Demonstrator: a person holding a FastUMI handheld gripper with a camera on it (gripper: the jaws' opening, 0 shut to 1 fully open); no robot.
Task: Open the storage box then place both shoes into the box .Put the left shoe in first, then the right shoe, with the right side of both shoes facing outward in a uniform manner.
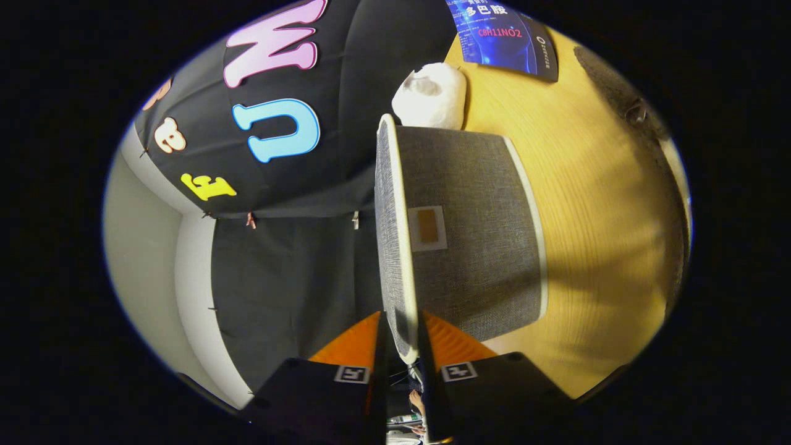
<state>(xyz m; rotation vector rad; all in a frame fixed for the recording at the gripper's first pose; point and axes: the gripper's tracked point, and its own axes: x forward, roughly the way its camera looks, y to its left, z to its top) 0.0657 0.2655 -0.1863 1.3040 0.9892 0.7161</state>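
The gripper (405,346) pinches the grey lid (395,247) of the storage box (476,247) between both fingers on the wooden table (593,216), so opening is under way; next, lift it clear.

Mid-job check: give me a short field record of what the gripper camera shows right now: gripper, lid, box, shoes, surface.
gripper: hand-held gripper, view rolled sideways, both fingers closed on the lid's edge
lid: grey fabric lid with pale trim, pinched at its rim between the fingers
box: grey fabric storage box, small tab on its facing side, standing on the table
shoes: one white shoe beyond the box; second shoe not located
surface: wooden table
other: blue card on the table beyond the shoe
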